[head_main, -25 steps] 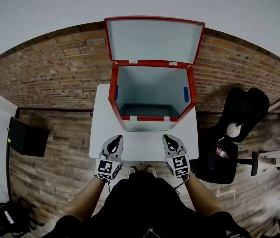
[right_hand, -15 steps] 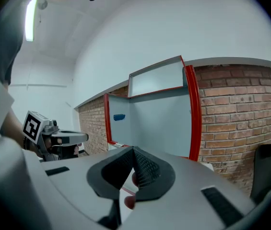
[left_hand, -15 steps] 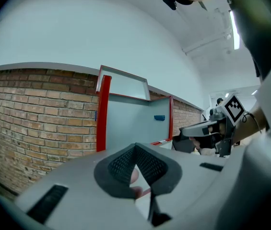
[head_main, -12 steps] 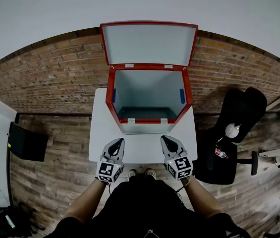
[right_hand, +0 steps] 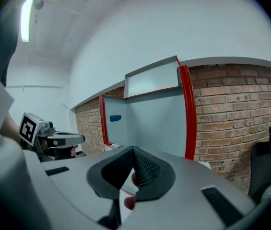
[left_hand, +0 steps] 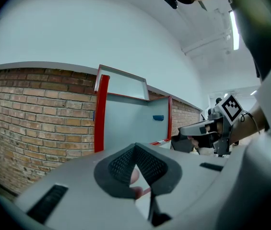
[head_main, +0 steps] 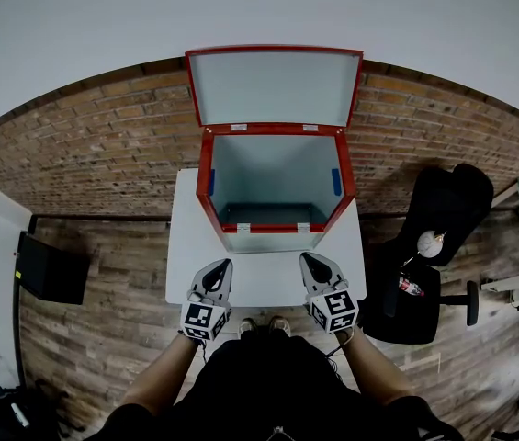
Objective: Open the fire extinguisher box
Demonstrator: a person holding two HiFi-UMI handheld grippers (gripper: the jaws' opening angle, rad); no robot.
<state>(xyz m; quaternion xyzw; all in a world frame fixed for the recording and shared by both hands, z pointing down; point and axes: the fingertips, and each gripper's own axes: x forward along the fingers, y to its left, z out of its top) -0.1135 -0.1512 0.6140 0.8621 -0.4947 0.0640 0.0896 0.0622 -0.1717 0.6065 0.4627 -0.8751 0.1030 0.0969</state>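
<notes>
The fire extinguisher box [head_main: 275, 178] is red with a pale grey inside and stands on a white table [head_main: 268, 269] against a brick wall. Its lid [head_main: 273, 85] is swung up and open, and the inside looks empty. My left gripper [head_main: 220, 269] hovers over the table's near left, shut and holding nothing. My right gripper [head_main: 310, 264] hovers at the near right, also shut and empty. Both point toward the box's front wall and stay clear of it. The left gripper view shows the box [left_hand: 128, 116] ahead and the right gripper [left_hand: 207, 128]. The right gripper view shows the box [right_hand: 149, 116] and the left gripper [right_hand: 61, 140].
A black office chair [head_main: 443, 237] stands to the right of the table, with a red bottle [head_main: 411, 285] on a seat beside it. A dark monitor [head_main: 50, 266] sits on the wooden floor at the left. Brick wall [head_main: 94, 145] runs behind the box.
Both grippers stay shut and have barely moved over the table's near edge. The view has shifted slightly, so the box sits a little further left and higher in the frame.
</notes>
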